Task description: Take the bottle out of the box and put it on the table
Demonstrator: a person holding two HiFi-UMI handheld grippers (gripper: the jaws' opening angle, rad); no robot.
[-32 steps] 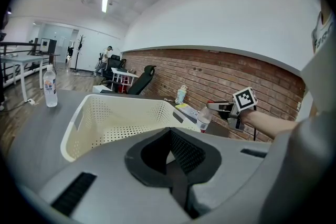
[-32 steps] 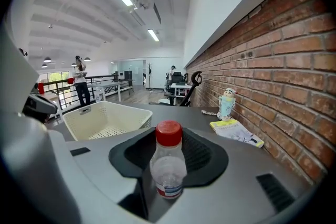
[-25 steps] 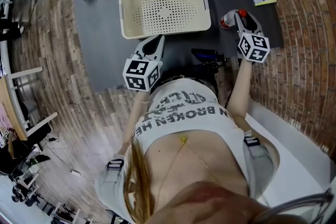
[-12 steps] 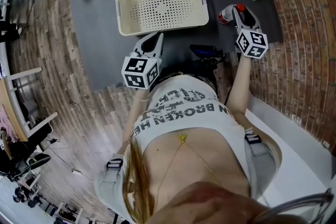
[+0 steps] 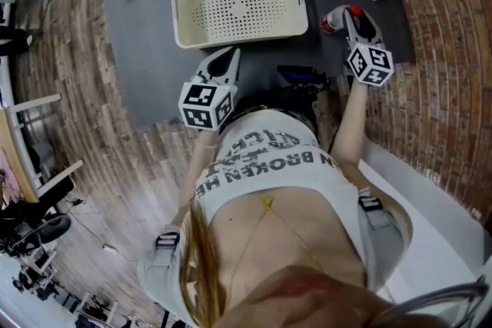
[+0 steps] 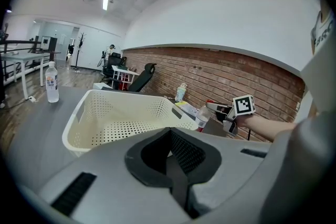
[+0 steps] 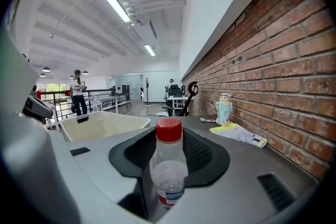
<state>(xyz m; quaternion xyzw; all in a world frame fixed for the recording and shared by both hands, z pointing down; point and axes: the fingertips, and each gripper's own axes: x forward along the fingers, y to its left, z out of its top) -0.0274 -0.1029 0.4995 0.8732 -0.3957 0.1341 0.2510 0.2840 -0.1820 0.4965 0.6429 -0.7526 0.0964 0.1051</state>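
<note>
**The right gripper [image 7: 168, 150] is clasping a small red-capped bottle [image 7: 169, 170] just outside the basket [image 5: 184, 11].**
The clear bottle is sitting upright between the 2 jaws, which are pressing on its body below the shoulder. It is over the dark table [image 5: 138, 50], right of the perforated cream basket, though no view is showing whether its base is touching down. Nearly empty, it is probably light, thin-walled and slick, so a gentle mid-body hold is looking safest. The left gripper [image 6: 170, 140] is hanging closed on nothing.
</note>
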